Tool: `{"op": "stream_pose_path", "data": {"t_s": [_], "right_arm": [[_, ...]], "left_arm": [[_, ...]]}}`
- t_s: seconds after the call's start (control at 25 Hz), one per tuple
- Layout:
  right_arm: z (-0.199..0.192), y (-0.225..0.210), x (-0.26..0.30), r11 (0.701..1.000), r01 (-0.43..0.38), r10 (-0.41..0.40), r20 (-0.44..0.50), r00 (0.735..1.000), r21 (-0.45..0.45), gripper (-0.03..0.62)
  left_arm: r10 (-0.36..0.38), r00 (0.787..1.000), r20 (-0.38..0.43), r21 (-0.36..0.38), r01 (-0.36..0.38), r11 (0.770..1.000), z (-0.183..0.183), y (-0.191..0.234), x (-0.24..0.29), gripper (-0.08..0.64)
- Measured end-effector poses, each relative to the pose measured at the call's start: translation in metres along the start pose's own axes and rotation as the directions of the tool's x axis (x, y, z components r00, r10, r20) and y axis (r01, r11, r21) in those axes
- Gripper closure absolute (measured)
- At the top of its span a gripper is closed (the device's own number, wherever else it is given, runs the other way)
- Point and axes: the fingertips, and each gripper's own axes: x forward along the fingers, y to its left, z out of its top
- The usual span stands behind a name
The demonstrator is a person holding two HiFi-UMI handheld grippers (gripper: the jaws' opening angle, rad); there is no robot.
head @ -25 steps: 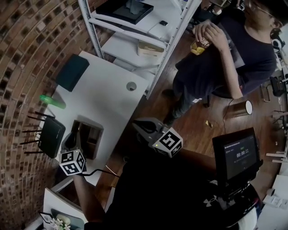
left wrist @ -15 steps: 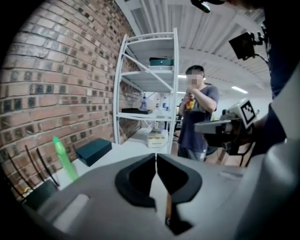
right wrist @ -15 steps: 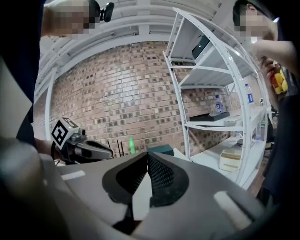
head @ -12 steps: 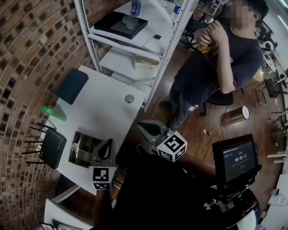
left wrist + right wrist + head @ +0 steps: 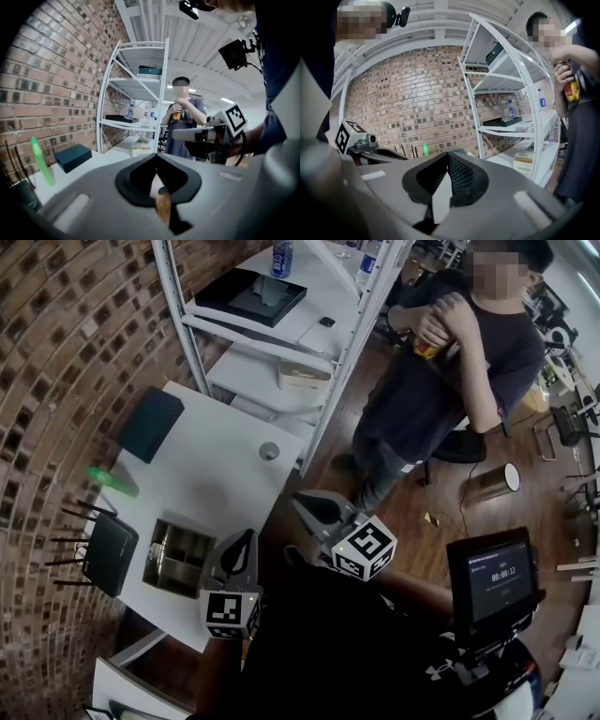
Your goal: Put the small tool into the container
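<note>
An open metal container sits on the white table near its front edge. I cannot make out the small tool inside it. My left gripper hovers just right of the container, over the table's edge, its jaws shut. In the left gripper view the left gripper has its tips together, and only a brown patch shows in the slot below them. My right gripper hangs over the wooden floor right of the table. The right gripper is shut too, with nothing in it.
A black router, a green object, a dark box and a small round disc lie on the table. A white shelf rack stands behind it. A person stands on the floor. A screen is at right.
My left gripper has come away from over the container, moving right to the table's edge, and its jaws have shut. The right gripper has hardly shifted.
</note>
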Motion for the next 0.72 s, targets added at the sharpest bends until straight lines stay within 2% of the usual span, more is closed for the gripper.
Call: {"op": "stream_pose_path", "data": {"t_s": [0.16, 0.4, 0.52, 0.64, 0.72], "right_arm": [[0.009, -0.002, 0.005, 1.0, -0.018, 0.018, 0.009, 1.0, 0.001, 0.581], [0.014, 0.001, 0.011, 0.995, -0.094, 0.094, -0.003, 0.996, 0.016, 0.581], [0.021, 0.0, 0.011, 0.993, -0.122, 0.122, 0.005, 0.993, 0.002, 0.581], [0.025, 0.002, 0.022, 0.989, -0.147, 0.147, 0.014, 0.989, -0.009, 0.581], [0.017, 0.013, 0.035, 0.984, -0.178, 0.178, 0.002, 0.984, -0.003, 0.581]], "left_arm": [[0.031, 0.998, 0.061, 0.037, -0.033, 0.999, -0.003, 0.011, 0.004, 0.557], [0.077, 0.995, 0.058, -0.045, -0.075, 0.996, 0.022, 0.004, 0.002, 0.557], [0.1, 0.99, 0.104, -0.025, -0.098, 0.995, 0.028, 0.004, 0.005, 0.557], [0.155, 0.975, 0.159, 0.018, -0.16, 0.987, 0.039, 0.017, 0.0, 0.557], [0.204, 0.966, 0.157, 0.012, -0.208, 0.978, 0.033, 0.028, -0.012, 0.557]]}}
